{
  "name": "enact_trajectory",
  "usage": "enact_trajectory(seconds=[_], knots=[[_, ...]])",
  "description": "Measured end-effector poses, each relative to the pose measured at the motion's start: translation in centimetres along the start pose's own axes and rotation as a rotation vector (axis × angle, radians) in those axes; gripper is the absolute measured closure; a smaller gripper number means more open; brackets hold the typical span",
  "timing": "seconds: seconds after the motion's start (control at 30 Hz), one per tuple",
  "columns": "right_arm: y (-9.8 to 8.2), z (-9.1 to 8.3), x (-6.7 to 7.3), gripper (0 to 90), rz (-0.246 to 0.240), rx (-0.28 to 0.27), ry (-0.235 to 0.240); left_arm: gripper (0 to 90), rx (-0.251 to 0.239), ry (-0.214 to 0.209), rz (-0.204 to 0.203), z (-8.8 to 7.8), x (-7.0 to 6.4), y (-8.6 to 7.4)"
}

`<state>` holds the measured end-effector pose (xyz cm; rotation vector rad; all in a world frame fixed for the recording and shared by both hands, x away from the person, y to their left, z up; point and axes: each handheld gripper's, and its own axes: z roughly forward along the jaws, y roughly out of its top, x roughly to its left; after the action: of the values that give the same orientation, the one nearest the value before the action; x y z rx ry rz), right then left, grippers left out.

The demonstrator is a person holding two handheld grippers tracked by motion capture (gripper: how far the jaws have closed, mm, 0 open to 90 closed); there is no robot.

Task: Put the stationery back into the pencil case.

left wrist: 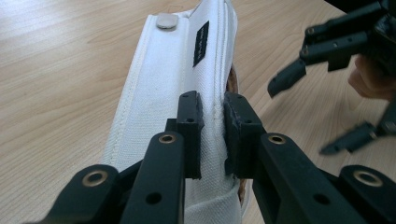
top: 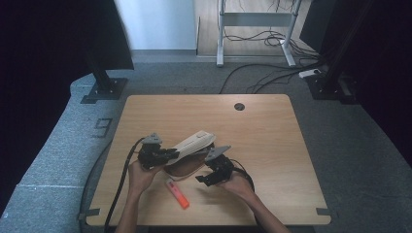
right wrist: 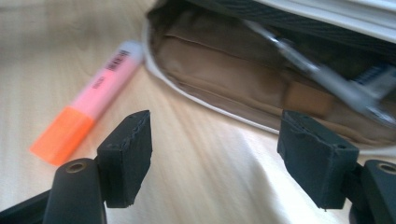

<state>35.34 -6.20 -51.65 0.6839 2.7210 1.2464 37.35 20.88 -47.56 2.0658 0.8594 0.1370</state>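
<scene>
A white fabric pencil case (top: 195, 141) with a brown lining lies open on the wooden table (top: 277, 145). My left gripper (top: 171, 154) is shut on the case's upper flap; in the left gripper view the pads (left wrist: 190, 122) pinch the white cloth (left wrist: 163, 79). My right gripper (top: 204, 178) stands open just in front of the case's mouth, nothing between its jaws (right wrist: 217, 140). Inside the brown pocket (right wrist: 224, 70) lies a silver pen (right wrist: 317, 77). An orange-and-pink highlighter (top: 177, 193) (right wrist: 88, 107) rests on the table beside the case. The right gripper (left wrist: 303, 116) also appears in the left gripper view.
A round cable hole (top: 239, 106) sits near the table's far edge. Beyond the table are a black stand base (top: 104, 90), a white desk frame (top: 221, 34) and loose cables (top: 272, 73) on the grey floor.
</scene>
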Motion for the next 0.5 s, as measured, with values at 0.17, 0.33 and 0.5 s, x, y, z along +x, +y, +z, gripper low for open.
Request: enact_trajectory(seconds=[0.17, 0.33, 0.5], knots=[[0.2, 0.9, 1.2, 25.8, -0.011, 0.001, 0.031, 77.5, 0.000, 0.002, 0.001, -0.1, 0.0, 0.0], [0.3, 1.6, 2.3, 25.9, -0.016, 0.000, 0.060, 77.4, 0.002, 0.001, 0.003, -0.1, 0.0, 0.0], [0.5, 2.3, 3.4, 25.9, -0.026, 0.002, 0.088, 77.4, 0.001, 0.000, 0.000, -0.1, 0.0, 0.0]])
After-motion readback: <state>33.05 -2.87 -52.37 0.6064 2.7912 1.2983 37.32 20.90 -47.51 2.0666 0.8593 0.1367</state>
